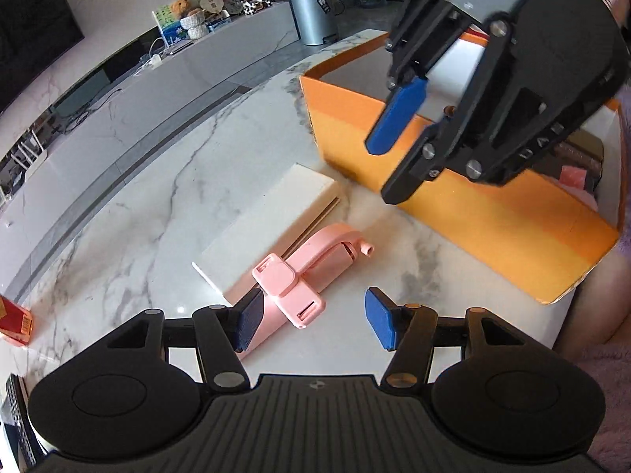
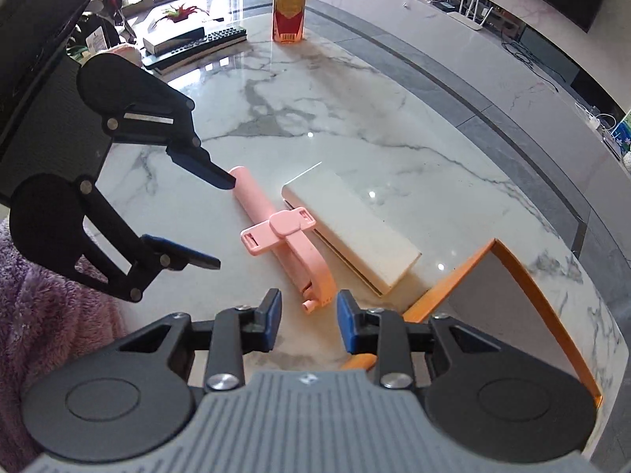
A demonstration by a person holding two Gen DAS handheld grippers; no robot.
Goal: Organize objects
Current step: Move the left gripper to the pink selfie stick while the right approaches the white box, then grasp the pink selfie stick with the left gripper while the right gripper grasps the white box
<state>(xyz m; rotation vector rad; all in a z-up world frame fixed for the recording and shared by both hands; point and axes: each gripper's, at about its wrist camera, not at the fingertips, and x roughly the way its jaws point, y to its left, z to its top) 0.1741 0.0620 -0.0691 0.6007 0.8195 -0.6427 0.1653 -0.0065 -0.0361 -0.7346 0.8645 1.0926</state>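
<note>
Presently on the surface [image 2: 355, 90], a polished white marble slab veined in grey: one pink selfie stick [image 1: 292, 276], smooth moulded plastic, a round tubular handle with a flat rectangular phone clamp set crosswise at mid-length and a curved arm ending in a small nub. It lies flat, right alongside a white box [image 1: 272, 228], a long rectangular block with matte faces and a thin dark seam along its lower edge. Beyond these stands an orange box [image 1: 453, 197], open-topped card with a pale inner lining; dark and pink items lie inside at its far end, too hidden to identify. Left gripper [image 1: 311, 321], black hinged linkage with ribbed blue pads, jaws standing wide and holding nothing; it hangs over the handle end of the selfie stick, one pad just at the handle's side, contact not certain. Right gripper [image 2: 308, 325], same build, jaws at a narrower gap and empty, poised above the stick's nub end beside the orange box corner. Elsewhere on the surface: a clear plastic bottle [image 2: 290, 4] of amber liquid with a red label, upright and well apart; a black keyboard [image 2: 197, 45] near the far rim. A fluffy lilac sleeve [image 2: 47, 307] shows at the edge.
</note>
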